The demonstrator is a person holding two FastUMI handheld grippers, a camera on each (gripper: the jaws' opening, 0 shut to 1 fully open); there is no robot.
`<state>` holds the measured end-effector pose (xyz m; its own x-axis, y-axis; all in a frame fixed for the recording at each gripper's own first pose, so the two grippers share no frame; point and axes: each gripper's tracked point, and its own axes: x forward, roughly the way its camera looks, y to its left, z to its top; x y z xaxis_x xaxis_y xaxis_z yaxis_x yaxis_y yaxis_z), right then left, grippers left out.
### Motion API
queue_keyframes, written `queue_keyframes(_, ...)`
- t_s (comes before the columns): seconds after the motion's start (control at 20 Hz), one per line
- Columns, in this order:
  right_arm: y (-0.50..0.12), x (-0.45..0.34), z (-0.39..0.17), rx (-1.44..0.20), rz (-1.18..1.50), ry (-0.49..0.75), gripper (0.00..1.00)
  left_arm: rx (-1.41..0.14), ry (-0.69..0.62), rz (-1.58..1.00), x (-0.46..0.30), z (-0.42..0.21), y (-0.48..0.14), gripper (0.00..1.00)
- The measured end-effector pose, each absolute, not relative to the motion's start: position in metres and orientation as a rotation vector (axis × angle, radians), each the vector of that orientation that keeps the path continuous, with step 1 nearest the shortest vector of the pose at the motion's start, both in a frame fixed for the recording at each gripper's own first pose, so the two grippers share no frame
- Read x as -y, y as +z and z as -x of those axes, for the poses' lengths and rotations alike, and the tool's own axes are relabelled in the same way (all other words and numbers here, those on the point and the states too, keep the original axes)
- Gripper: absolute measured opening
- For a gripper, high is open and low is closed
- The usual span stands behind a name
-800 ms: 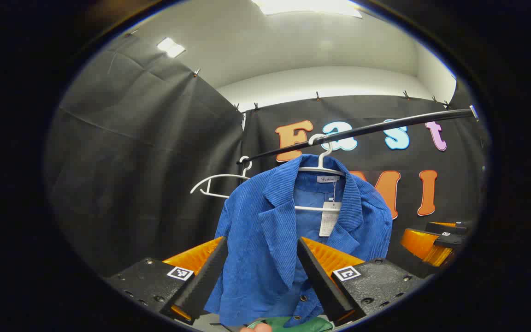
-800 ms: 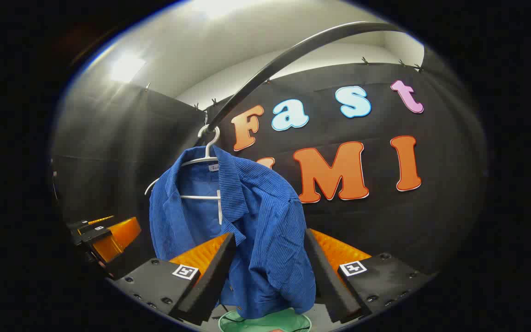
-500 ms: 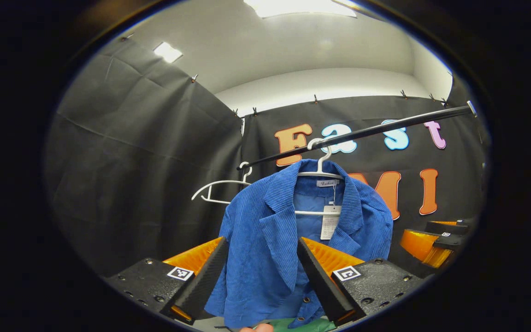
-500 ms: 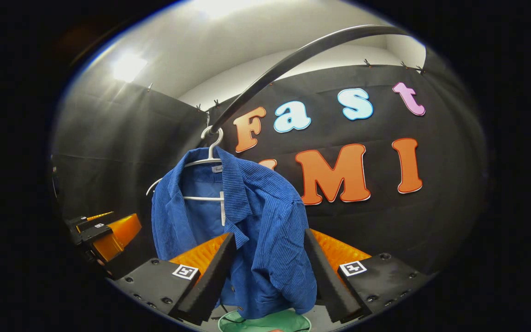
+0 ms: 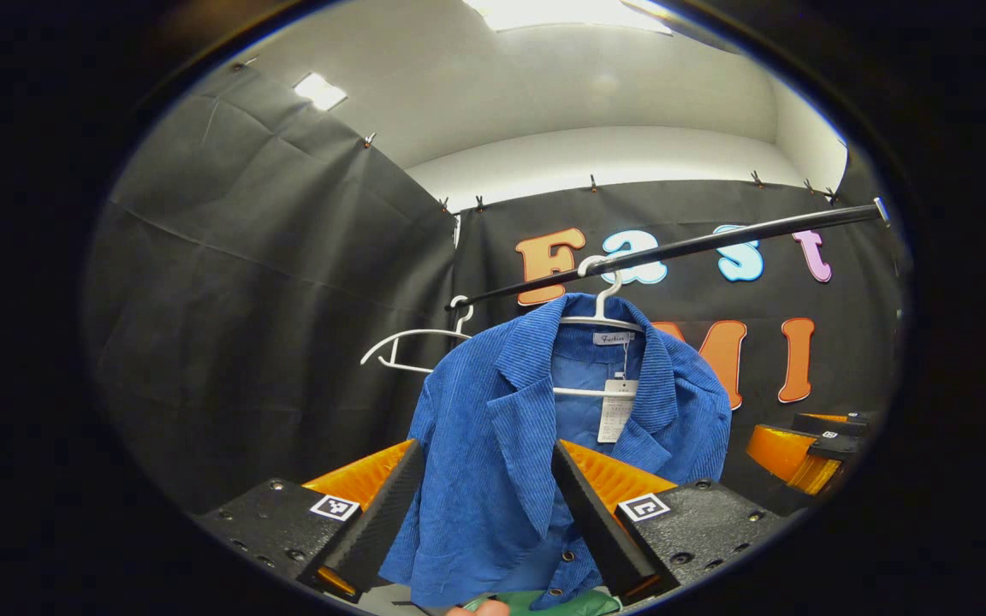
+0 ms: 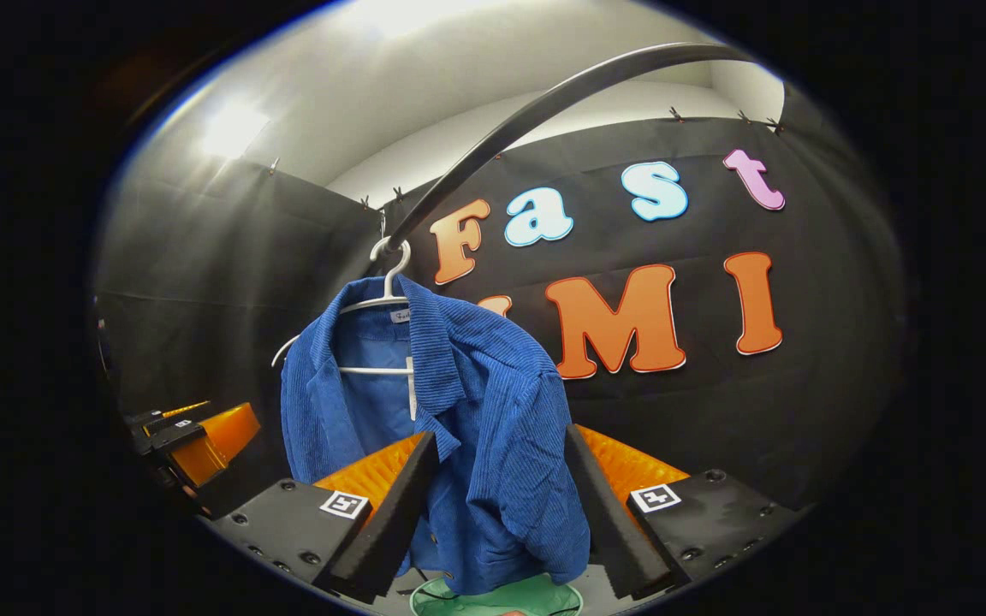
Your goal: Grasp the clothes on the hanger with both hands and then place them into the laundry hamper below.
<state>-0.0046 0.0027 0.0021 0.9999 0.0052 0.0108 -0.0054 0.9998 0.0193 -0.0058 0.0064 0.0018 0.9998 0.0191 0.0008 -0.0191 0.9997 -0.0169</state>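
A blue corduroy jacket point(image 5: 493, 428) hangs on a white hanger point(image 5: 602, 301) from a black rail point(image 5: 715, 244), with a paper tag at its collar. My left gripper point(image 5: 480, 505) is open, and the jacket's left front panel shows between its fingers. In the right gripper view the jacket point(image 6: 493, 402) shows its right shoulder and sleeve, framed by my open right gripper point(image 6: 501, 505). I cannot tell whether either gripper touches the cloth. The green laundry hamper point(image 6: 501, 596) lies below the jacket's hem. The right gripper point(image 5: 805, 453) appears at the far right, the left gripper point(image 6: 202, 441) at the far left.
An empty white hanger point(image 5: 412, 346) hangs on the rail to the left of the jacket. The rail point(image 6: 544, 103) arcs overhead in the right gripper view. Black cloth walls close the booth behind and to the left. A fingertip point(image 5: 478, 609) pokes in at the bottom edge.
Both views have shifted only slightly. The jacket still hangs on the hanger and both grippers stay open.
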Motion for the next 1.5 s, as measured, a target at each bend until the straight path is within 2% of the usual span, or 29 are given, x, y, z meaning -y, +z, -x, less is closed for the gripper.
queue_keyframes(0.1, 0.002, -0.004, 0.006, 0.011, -0.018, 0.008, 0.90, -0.002, 0.020, 0.026, -0.008, 0.008, 0.001, 0.95)
queue_keyframes(0.15, 0.004, -0.004, 0.007, 0.017, -0.018, 0.008, 0.90, -0.002, 0.024, 0.028, -0.010, 0.010, 0.001, 0.92)
queue_keyframes(0.25, 0.006, -0.005, 0.009, 0.027, -0.016, 0.011, 0.90, 0.001, 0.034, 0.032, -0.014, 0.012, 0.003, 0.95)
queue_keyframes(0.35, 0.014, -0.006, 0.011, 0.057, -0.011, 0.011, 0.90, 0.003, 0.045, 0.034, -0.019, 0.013, 0.004, 0.92)
queue_keyframes(0.4, 0.022, -0.005, 0.010, 0.090, -0.011, 0.003, 0.96, 0.004, 0.050, 0.035, -0.022, 0.014, 0.004, 0.92)
queue_keyframes(0.5, 0.037, -0.011, 0.005, 0.147, 0.007, 0.008, 0.96, 0.001, 0.058, 0.038, -0.027, 0.016, 0.004, 0.92)
queue_keyframes(0.65, 0.042, -0.035, -0.014, 0.183, 0.046, 0.062, 0.97, -0.009, 0.069, 0.051, -0.034, 0.017, 0.001, 0.92)
queue_keyframes(0.7, 0.039, -0.047, -0.021, 0.176, 0.050, 0.086, 0.90, -0.013, 0.070, 0.053, -0.036, 0.017, 0.001, 0.92)
queue_keyframes(0.75, 0.034, -0.058, -0.030, 0.162, 0.044, 0.106, 0.97, -0.015, 0.072, 0.050, -0.039, 0.017, 0.002, 0.92)
queue_keyframes(0.9, 0.020, -0.086, -0.059, 0.120, -0.001, 0.149, 0.98, -0.005, 0.089, 0.028, -0.054, 0.017, 0.006, 0.95)
queue_keyframes(0.95, 0.014, -0.091, -0.072, 0.109, 0.002, 0.144, 0.90, -0.006, 0.095, 0.024, -0.058, 0.016, 0.006, 0.95)
queue_keyframes(1.0, 0.005, -0.093, -0.084, 0.092, 0.015, 0.125, 0.98, -0.010, 0.099, 0.021, -0.063, 0.017, 0.006, 0.92)
queue_keyframes(1.3, -0.083, -0.082, -0.138, -0.101, -0.093, -0.049, 0.98, -0.027, 0.138, 0.026, -0.092, 0.016, 0.001, 0.92)
queue_keyframes(1.35, -0.096, -0.077, -0.145, -0.121, -0.122, -0.068, 0.98, -0.025, 0.145, 0.021, -0.097, 0.016, 0.002, 0.95)
queue_keyframes(1.4, -0.110, -0.070, -0.154, -0.142, -0.137, -0.096, 0.98, -0.021, 0.152, 0.014, -0.102, 0.016, 0.003, 0.92)
queue_keyframes(1.5, -0.128, -0.058, -0.166, -0.174, -0.146, -0.135, 0.99, -0.012, 0.160, 0.007, -0.111, 0.015, 0.004, 0.95)
